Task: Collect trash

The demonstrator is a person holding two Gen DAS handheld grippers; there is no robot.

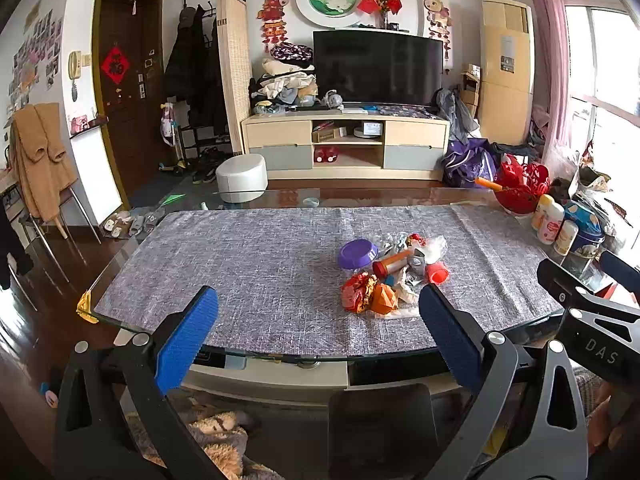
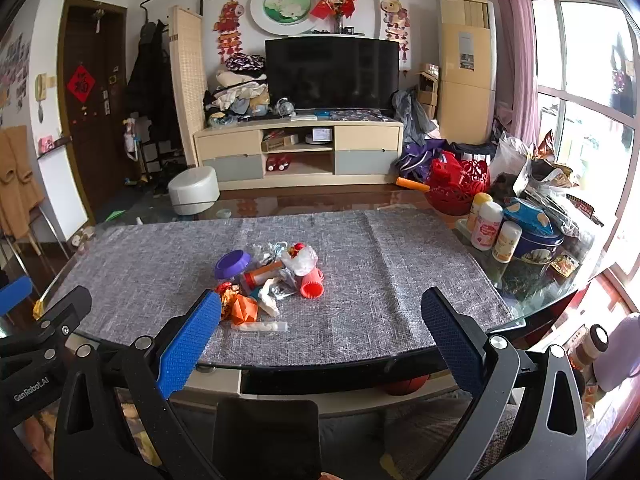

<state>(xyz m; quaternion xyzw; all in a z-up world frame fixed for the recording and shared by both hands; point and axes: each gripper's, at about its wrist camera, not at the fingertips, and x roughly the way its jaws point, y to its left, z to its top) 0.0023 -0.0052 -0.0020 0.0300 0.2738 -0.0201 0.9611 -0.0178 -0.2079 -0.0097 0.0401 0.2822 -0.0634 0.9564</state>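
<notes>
Left gripper (image 1: 318, 320) spread wide, nothing between the blue pads (image 1: 188, 340), hovering just short of the near glass edge of the table (image 1: 120, 312). Right gripper (image 2: 320, 322) same deal: fingers apart, empty, parked at the near table edge too, and visible off to the right of the left one in the left wrist view.

Just past the left gripper's right finger, and ahead-left of the right gripper's left finger: the trash pile (image 1: 394, 274) sitting on the grey cloth (image 1: 248, 256). Nearest bits of the pile: a crumpled red-orange wrapper (image 1: 360, 298) and an orange folded scrap (image 2: 245, 309), touching each other, plus a clear plastic strip (image 2: 262, 326) lying flat at the front edge of the heap. A little deeper: an orange tube (image 1: 390, 265) lying on its side, a ribbed red cap (image 2: 312, 283) on the right side of the heap, crumpled white paper (image 2: 269, 301) in between. At the back left of the pile, a purple lid (image 1: 357, 252), tilted a bit; at the back right, a scrunched clear bag (image 2: 302, 260).

Further ahead and off to the right of both grippers, well apart from the pile: small white bottles (image 2: 486, 226) standing upright beside a blue tin (image 2: 538, 242), then a red cut-out basket (image 2: 460, 184) behind them. Beyond the table: white round stool (image 1: 241, 178), TV stand (image 1: 346, 146), dark TV (image 1: 378, 68).
</notes>
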